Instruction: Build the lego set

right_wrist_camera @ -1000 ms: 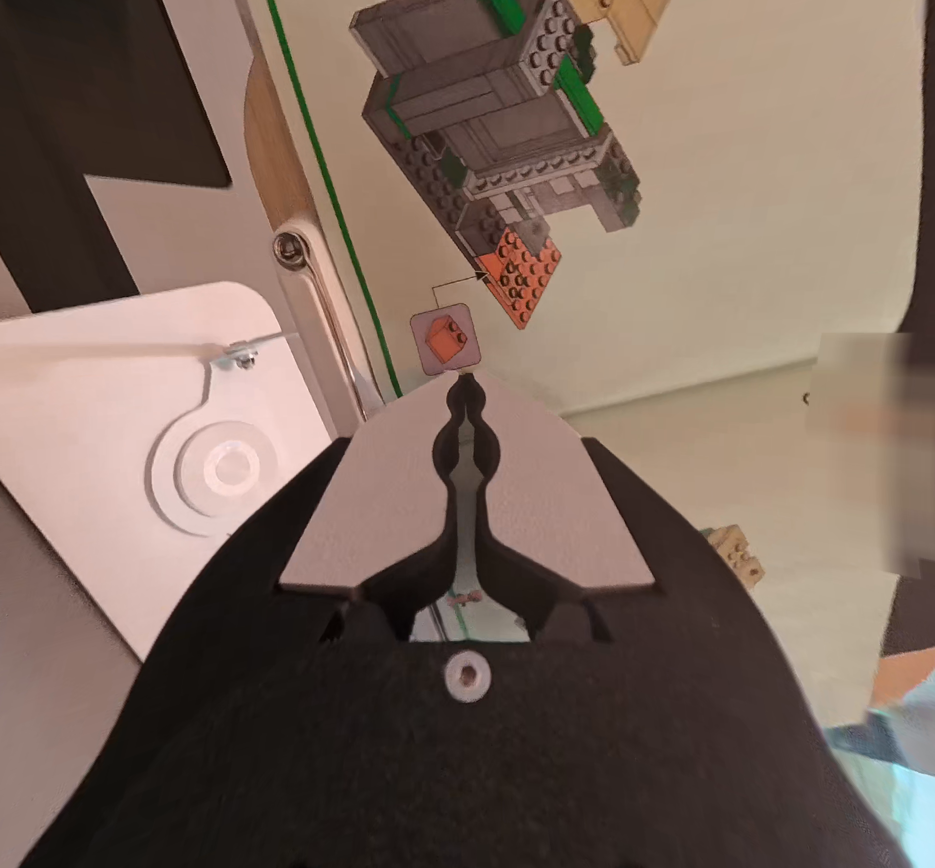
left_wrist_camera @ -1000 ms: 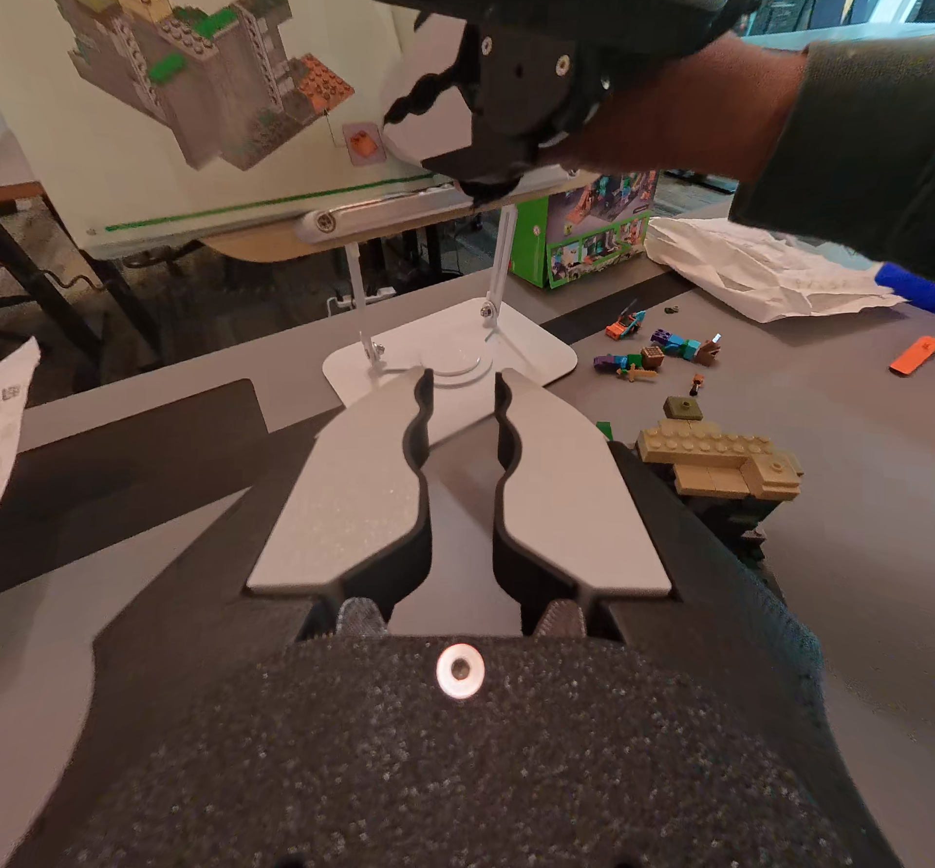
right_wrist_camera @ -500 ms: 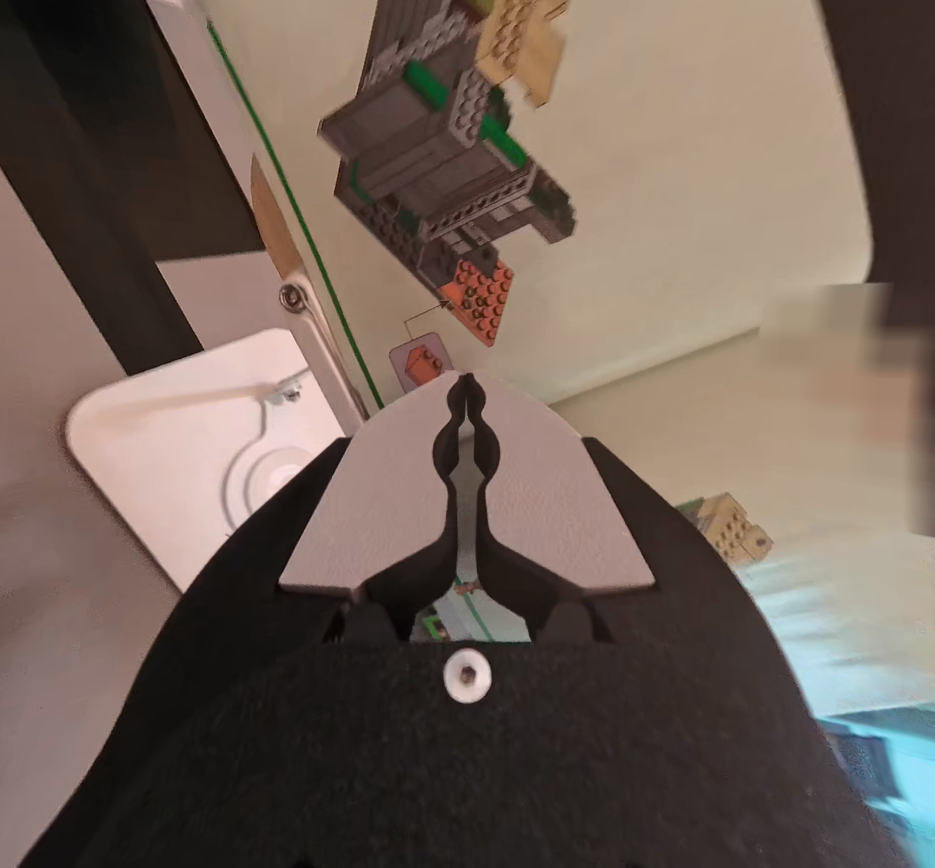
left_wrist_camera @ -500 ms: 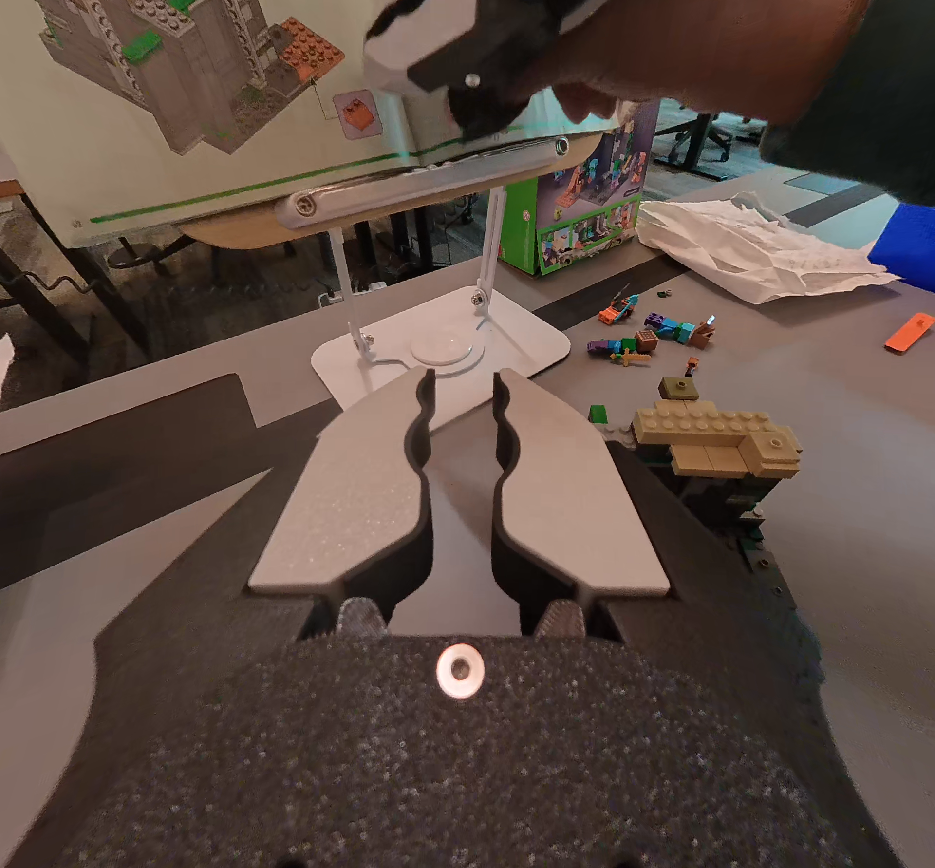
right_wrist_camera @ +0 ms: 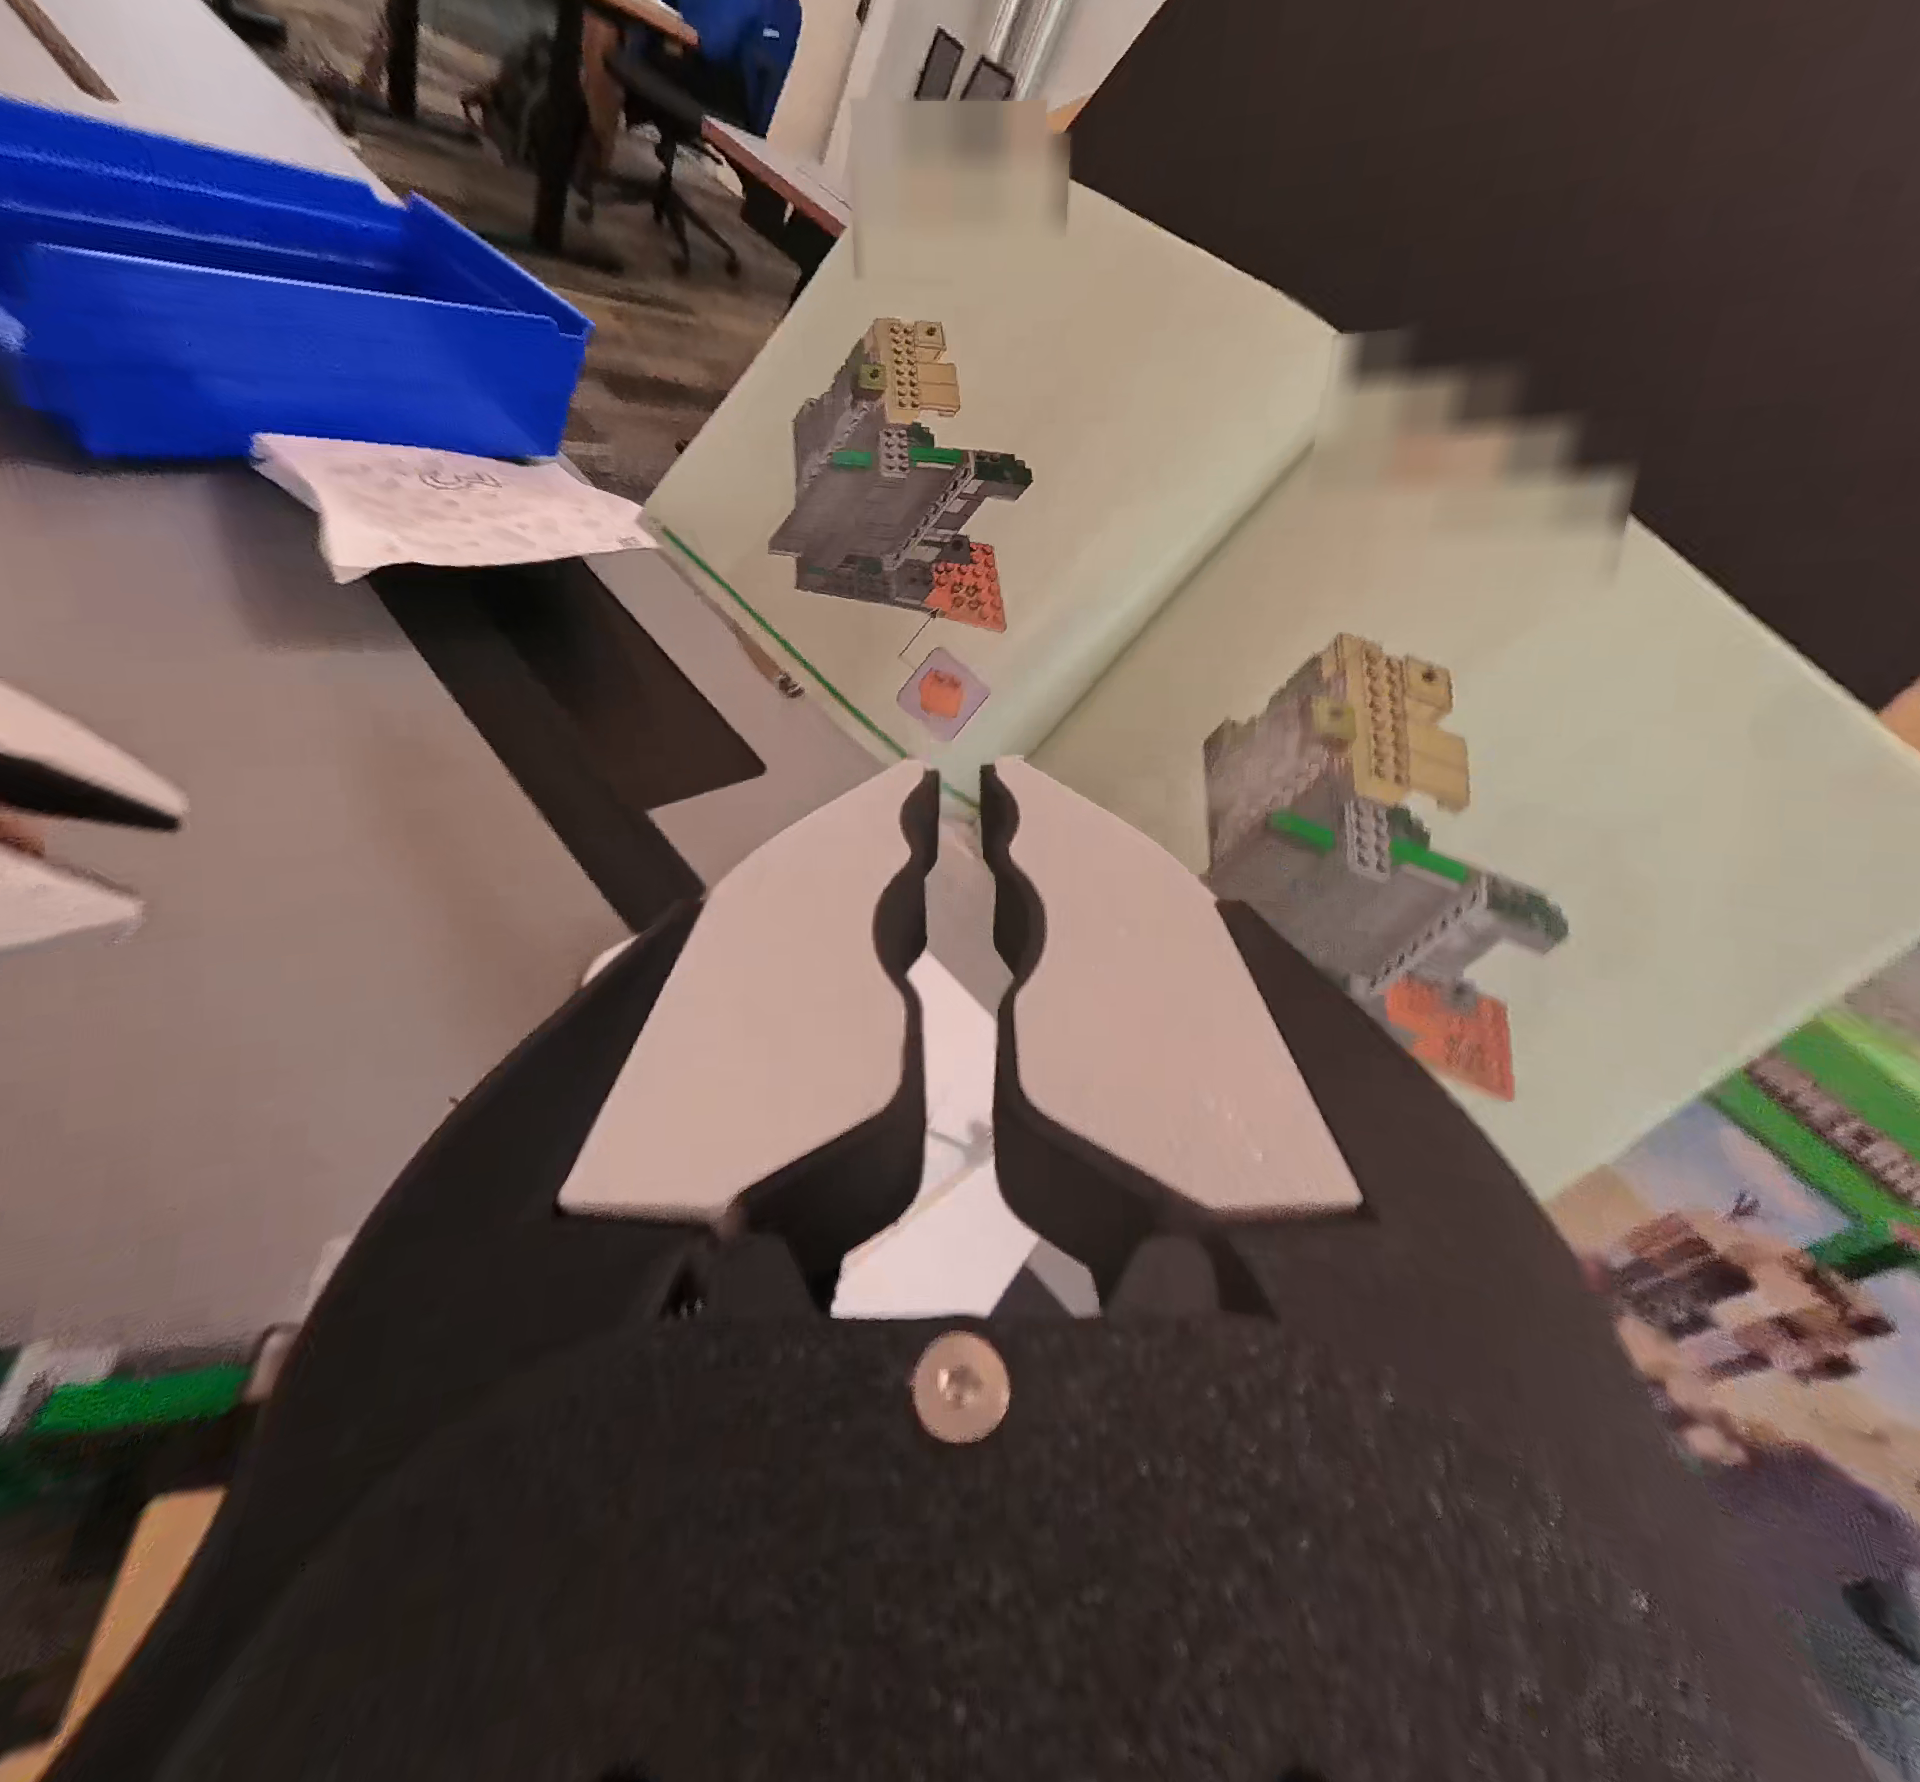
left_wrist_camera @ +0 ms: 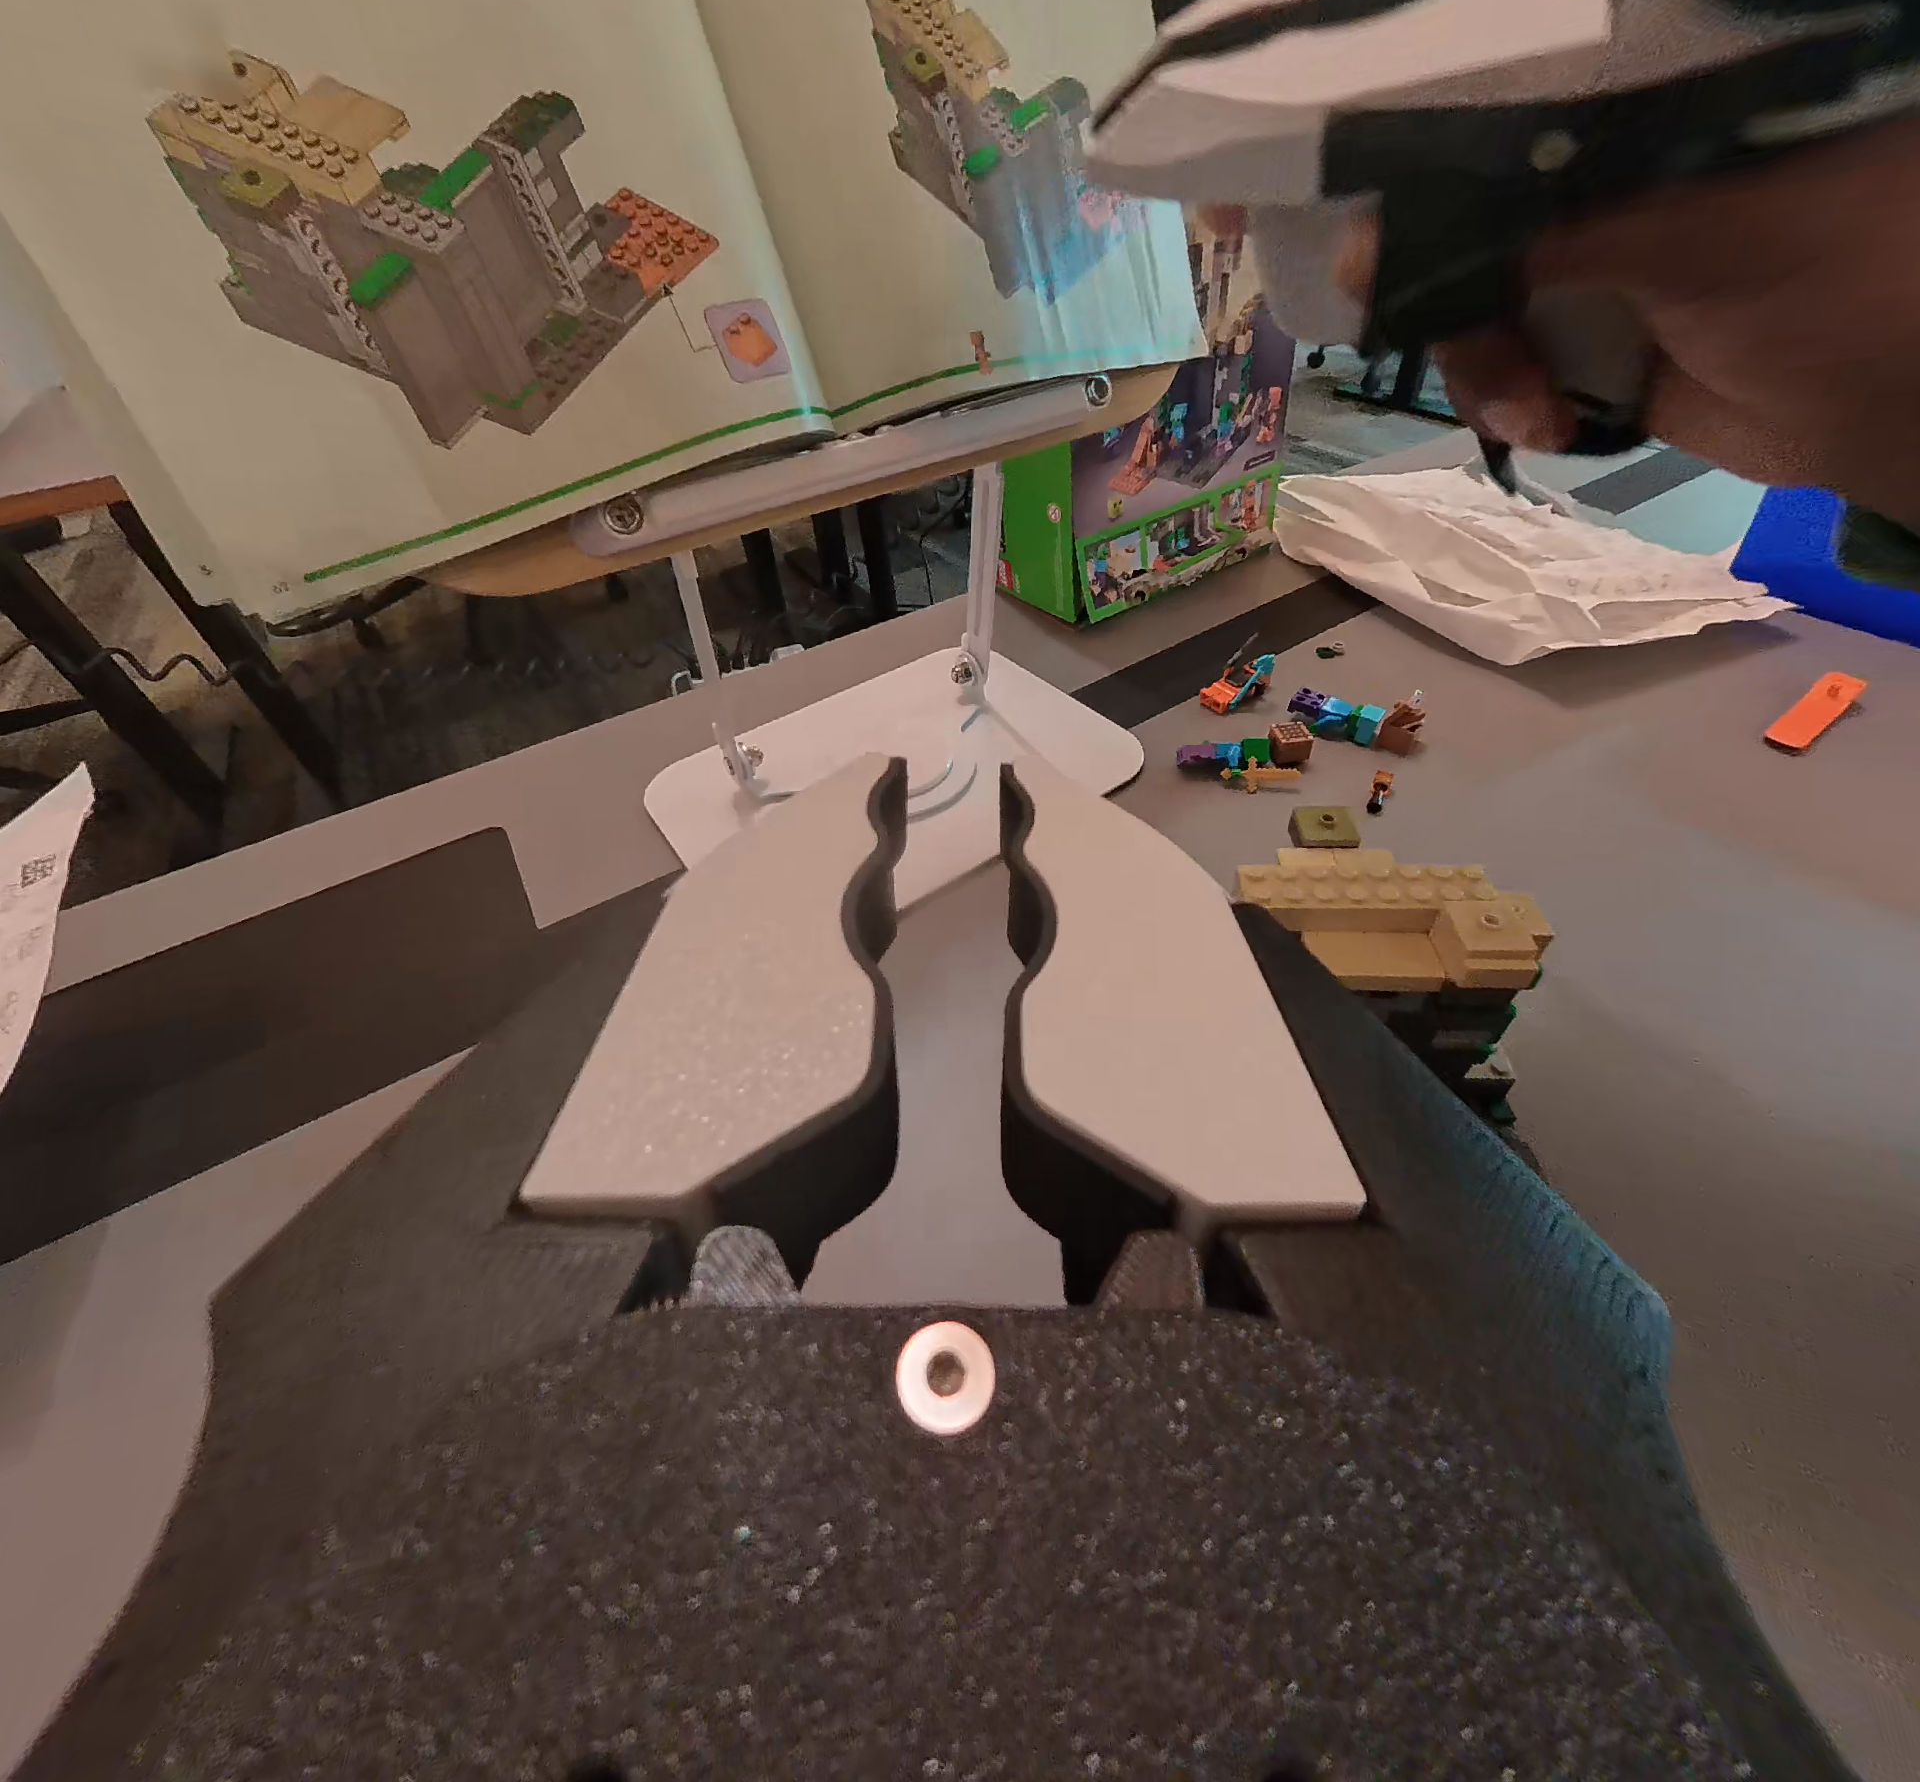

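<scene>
My left gripper (left_wrist_camera: 948,776) hovers low over the grey table (left_wrist_camera: 1714,1057), open and empty. A half-built lego model (left_wrist_camera: 1392,922) with a tan studded top stands just right of it. Small loose lego pieces and figures (left_wrist_camera: 1299,735) lie beyond the model. The instruction booklet (left_wrist_camera: 520,122) stands open on a white stand (left_wrist_camera: 1049,735) and shows two pages. My right gripper (right_wrist_camera: 956,776) is raised in front of the booklet (right_wrist_camera: 1143,485), its jaws slightly parted and empty. It also shows blurred at the top right of the left wrist view (left_wrist_camera: 1132,132).
The green lego box (left_wrist_camera: 1174,496) stands behind the stand. A crumpled white paper (left_wrist_camera: 1507,569) and an orange flat piece (left_wrist_camera: 1813,712) lie at the right. A blue tray (right_wrist_camera: 260,319) with a sheet of paper (right_wrist_camera: 457,506) beside it shows in the right wrist view. One gripper's finger ends stand about 15 centimeters off the other's.
My right gripper, shut at the booklet page before, has pulled back to the right and its jaws have parted. The page has turned and both pages now show. My left gripper barely moved.
</scene>
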{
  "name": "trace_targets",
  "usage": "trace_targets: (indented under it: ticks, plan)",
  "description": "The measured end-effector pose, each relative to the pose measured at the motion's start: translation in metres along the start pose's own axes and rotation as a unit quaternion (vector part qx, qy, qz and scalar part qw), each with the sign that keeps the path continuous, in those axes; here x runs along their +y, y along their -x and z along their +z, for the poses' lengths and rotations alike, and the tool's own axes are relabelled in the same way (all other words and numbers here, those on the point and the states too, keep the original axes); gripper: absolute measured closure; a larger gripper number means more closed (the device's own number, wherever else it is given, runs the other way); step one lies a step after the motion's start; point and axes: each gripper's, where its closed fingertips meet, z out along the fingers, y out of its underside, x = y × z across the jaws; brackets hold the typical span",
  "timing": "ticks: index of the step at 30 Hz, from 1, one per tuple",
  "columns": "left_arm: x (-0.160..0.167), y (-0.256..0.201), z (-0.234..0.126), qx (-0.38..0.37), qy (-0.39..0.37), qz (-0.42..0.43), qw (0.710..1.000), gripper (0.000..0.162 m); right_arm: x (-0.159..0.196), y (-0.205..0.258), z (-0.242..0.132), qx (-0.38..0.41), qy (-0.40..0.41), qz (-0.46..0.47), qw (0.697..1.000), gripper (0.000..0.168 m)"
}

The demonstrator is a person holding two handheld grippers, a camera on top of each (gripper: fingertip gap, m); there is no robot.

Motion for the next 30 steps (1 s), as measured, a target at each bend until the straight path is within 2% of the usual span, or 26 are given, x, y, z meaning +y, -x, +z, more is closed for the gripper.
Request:
trace_targets:
  ticks: [3, 10, 14, 16, 19, 23, 30]
  plan:
    - [-0.001, -0.006, -0.005, -0.002, -0.003, 0.005, 1.0, 0.147, 0.012, 0.011, -0.029, -0.004, -0.012, 0.032, 0.999, 0.16]
    - [0.0, -0.016, -0.017, -0.014, -0.026, 0.012, 0.999, 0.152, 0.035, 0.046, -0.098, 0.004, -0.063, 0.14, 0.988, 0.168]
    - [0.0, -0.016, -0.02, -0.031, -0.053, 0.014, 0.998, 0.162, 0.051, 0.064, -0.121, 0.016, -0.079, 0.185, 0.979, 0.168]
    - [0.005, -0.017, -0.017, -0.034, -0.058, 0.016, 0.998, 0.162, 0.058, 0.07, -0.125, 0.015, -0.084, 0.192, 0.978, 0.168]
    - [0.015, -0.022, -0.008, -0.028, -0.041, 0.031, 0.998, 0.162, 0.063, 0.073, -0.123, 0.005, -0.078, 0.19, 0.979, 0.168]
    - [0.005, -0.019, 0.016, -0.018, -0.016, 0.056, 0.998, 0.162, 0.056, 0.061, -0.105, -0.017, -0.068, 0.174, 0.982, 0.168]
    - [-0.062, 0.001, 0.1, -0.017, 0.021, 0.072, 0.997, 0.162, 0.032, 0.009, -0.019, -0.012, -0.025, 0.108, 0.994, 0.168]
